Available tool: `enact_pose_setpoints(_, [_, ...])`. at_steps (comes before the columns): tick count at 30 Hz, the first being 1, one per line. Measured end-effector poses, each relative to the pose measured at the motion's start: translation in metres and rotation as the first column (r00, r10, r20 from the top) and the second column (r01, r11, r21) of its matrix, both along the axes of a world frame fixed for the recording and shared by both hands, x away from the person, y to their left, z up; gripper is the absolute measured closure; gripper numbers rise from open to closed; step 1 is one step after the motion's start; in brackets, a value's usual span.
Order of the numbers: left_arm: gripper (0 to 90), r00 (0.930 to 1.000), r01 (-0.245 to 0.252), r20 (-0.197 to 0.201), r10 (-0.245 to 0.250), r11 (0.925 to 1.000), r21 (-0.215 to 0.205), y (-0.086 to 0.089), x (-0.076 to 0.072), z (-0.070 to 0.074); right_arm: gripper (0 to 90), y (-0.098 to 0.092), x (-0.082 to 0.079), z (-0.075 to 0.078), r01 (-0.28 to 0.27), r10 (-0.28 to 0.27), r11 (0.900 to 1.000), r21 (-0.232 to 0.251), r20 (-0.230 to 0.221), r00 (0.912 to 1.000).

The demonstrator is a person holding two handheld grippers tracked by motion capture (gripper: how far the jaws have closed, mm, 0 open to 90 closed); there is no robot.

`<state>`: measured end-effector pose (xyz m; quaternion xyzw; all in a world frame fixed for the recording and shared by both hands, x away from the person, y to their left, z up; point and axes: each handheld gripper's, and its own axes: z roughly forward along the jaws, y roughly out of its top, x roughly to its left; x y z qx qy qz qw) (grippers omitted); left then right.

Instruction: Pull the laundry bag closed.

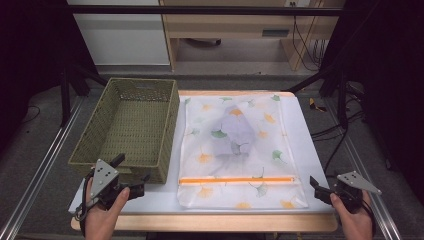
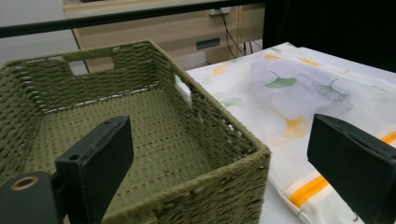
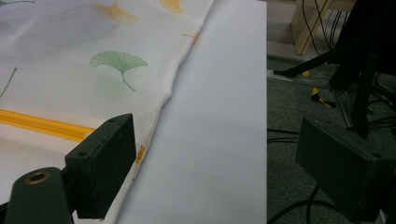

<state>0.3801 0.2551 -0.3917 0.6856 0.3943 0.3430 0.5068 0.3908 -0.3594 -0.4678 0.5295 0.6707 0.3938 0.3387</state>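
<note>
A white mesh bag (image 1: 240, 150) printed with ginkgo leaves lies flat on the white table (image 1: 307, 140). An orange zipper (image 1: 236, 179) runs across its near end, and a grey-purple garment (image 1: 237, 132) shows through the mesh. An olive woven basket (image 1: 130, 125) stands empty to the bag's left. My left gripper (image 1: 131, 172) is open at the basket's near right corner (image 2: 224, 186), with the bag (image 2: 289, 93) to its right. My right gripper (image 1: 317, 189) is open off the bag's near right corner, holding nothing. In its own view the bag's edge (image 3: 93, 70) and zipper end (image 3: 42, 123) lie beside its left jaw.
Bare white table (image 3: 224, 93) runs along the bag's right side up to the table's right edge. Metal rails (image 1: 45, 160) flank the table. Beyond it are a wooden desk (image 1: 240, 25), cables (image 1: 310, 45) and a dark floor.
</note>
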Motion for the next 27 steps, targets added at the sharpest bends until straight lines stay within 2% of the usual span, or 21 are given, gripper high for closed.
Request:
enact_pose_setpoints(2, [6.7, 0.9999, -0.012, 0.008, 0.012, 0.9999, -0.01, 0.004, -0.001, -0.002, 12.9, 0.001, 0.001, -0.003, 0.008, -0.009, 1.0, 0.008, 0.006, 0.9999])
enact_pose_setpoints(7, [6.7, 0.9993, -0.029, 0.022, 0.029, 0.9996, 0.0, 0.012, -0.005, -0.01, 12.9, 0.005, 0.004, -0.009, 0.012, -0.012, 1.0, 0.02, 0.007, 0.9999])
enact_pose_setpoints(14, [6.7, 0.9971, -0.056, 0.053, 0.055, 0.9981, 0.024, 0.022, -0.013, -0.023, 12.9, 0.011, 0.007, -0.015, -0.004, 0.004, 1.0, 0.01, -0.002, 1.0])
enact_pose_setpoints(21, [6.6, 0.9937, -0.088, 0.07, 0.088, 0.9961, -0.001, 0.036, -0.017, -0.03, 12.9, 0.015, 0.008, -0.018, -0.013, 0.013, 1.0, 0.007, -0.014, 0.9998])
enact_pose_setpoints(27, [6.5, 0.9935, -0.083, 0.078, 0.083, 0.9965, -0.01, 0.037, -0.016, -0.028, 13.1, 0.016, 0.01, -0.017, -0.013, 0.014, 1.0, 0.012, -0.025, 0.9996])
